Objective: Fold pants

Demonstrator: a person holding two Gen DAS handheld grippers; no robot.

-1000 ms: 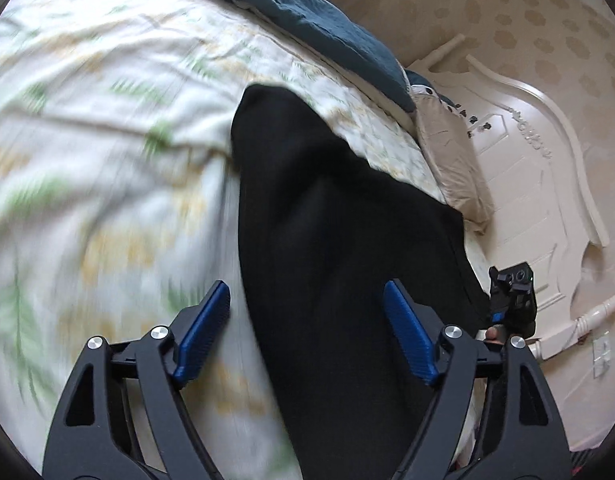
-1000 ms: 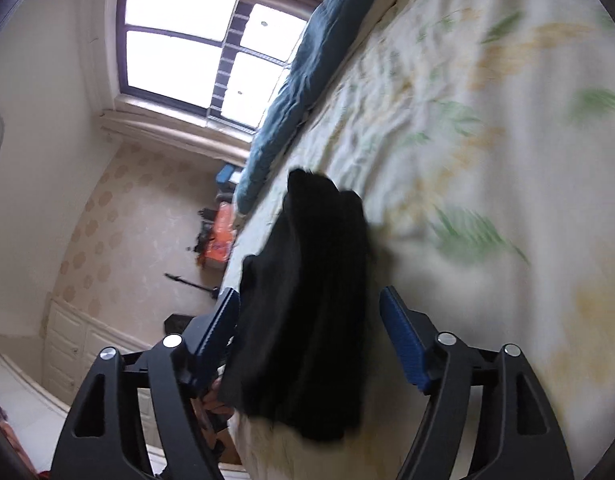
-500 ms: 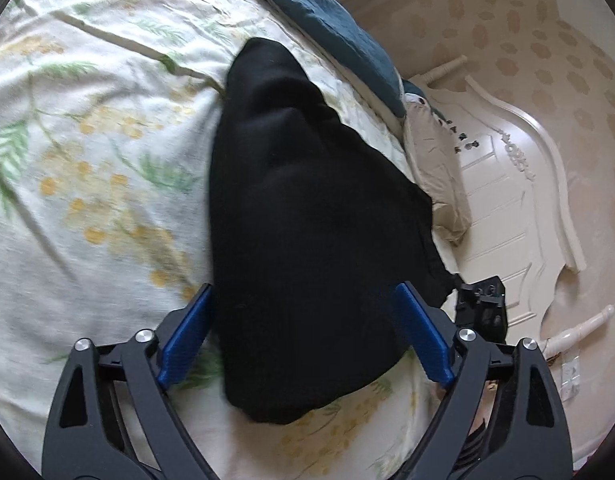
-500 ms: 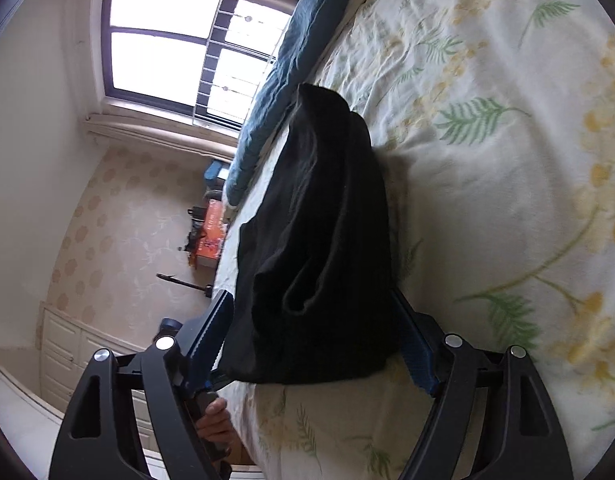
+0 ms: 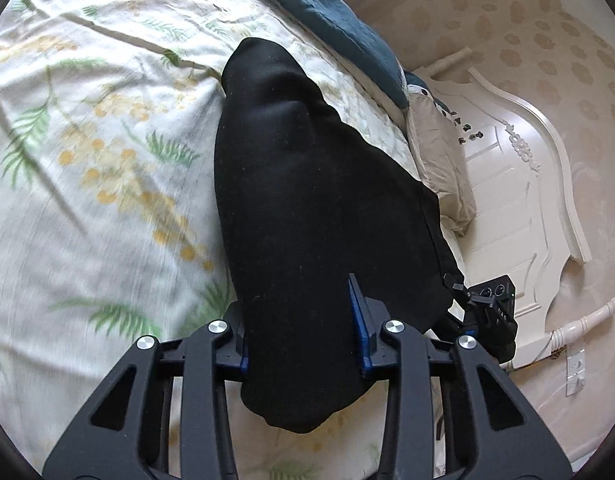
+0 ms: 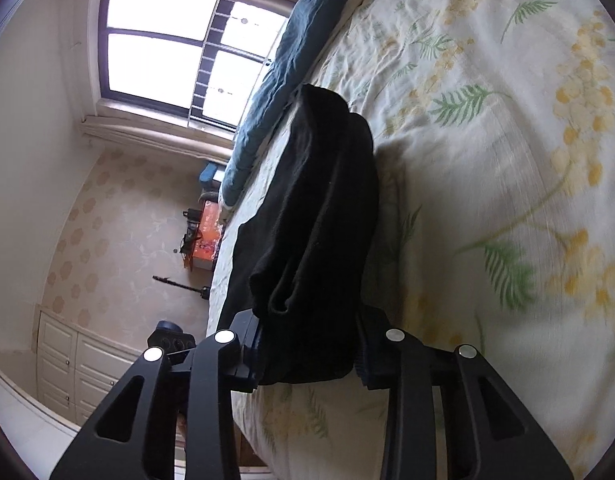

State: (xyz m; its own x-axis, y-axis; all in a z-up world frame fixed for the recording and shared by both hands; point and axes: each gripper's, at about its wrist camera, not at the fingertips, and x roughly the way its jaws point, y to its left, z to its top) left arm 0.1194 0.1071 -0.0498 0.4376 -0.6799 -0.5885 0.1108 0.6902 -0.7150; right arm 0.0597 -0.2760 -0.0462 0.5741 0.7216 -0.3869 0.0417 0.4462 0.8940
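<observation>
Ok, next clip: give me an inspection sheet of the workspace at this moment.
Surface: bed with floral sheet, wrinkled.
Job's things: black pants, folded into a long bundle on the sheet near the bed's edge.
Clutter: blue blanket, beige pillow.
Grippers: left gripper and right gripper, each with fingers closed against the pants' sides.
Cables: nothing seen.
Surroundings: window, white headboard, cabinet, patterned wallpaper.
</observation>
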